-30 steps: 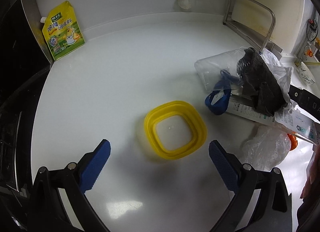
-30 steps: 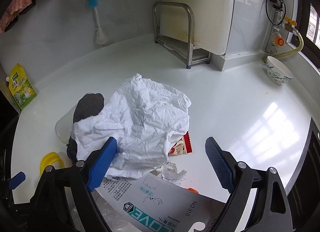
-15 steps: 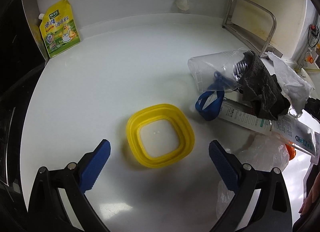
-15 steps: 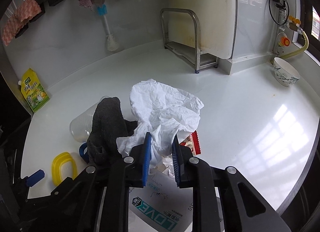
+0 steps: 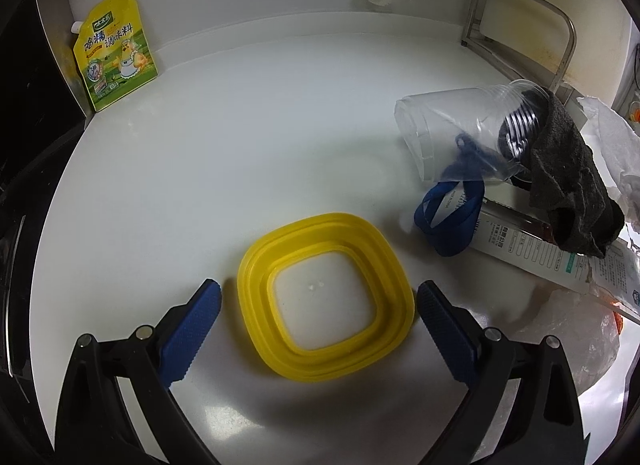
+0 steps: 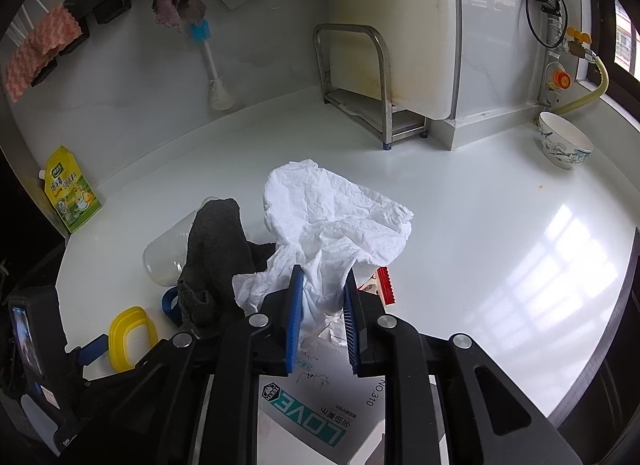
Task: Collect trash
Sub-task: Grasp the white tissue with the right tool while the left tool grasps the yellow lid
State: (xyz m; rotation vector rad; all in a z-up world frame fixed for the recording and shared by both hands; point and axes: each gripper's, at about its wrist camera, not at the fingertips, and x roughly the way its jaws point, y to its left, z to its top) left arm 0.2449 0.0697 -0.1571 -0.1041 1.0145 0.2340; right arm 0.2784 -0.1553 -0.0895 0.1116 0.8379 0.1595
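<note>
Now, starting at the left, the left gripper (image 5: 318, 305) is wide open, and its two blue fingers sit on either side of the yellow bin (image 5: 325, 308), which lies flat on the white counter (image 5: 240, 137). It holds nothing. It looks ready to close on the bin and keep it steady. To the right of the yellow bin lies the pile of trash: a clear cup (image 5: 456, 129) on its side, a blue strap (image 5: 448, 221), a dark rag (image 5: 568, 185) and a printed paper pack (image 5: 532, 253). A bit further right of the bin, the right gripper (image 6: 322, 319) is closed tight on the crumpled white paper (image 6: 332, 221), with the paper bunched between its blue fingers (image 6: 294, 317). So the step in hand seems to be picking up this paper. Next, the paper should be lifted clear of the dark rag and carried left, over to the yellow bin, then let go. The paper is soft and floppy, so a corner could drag other bits along.
</note>
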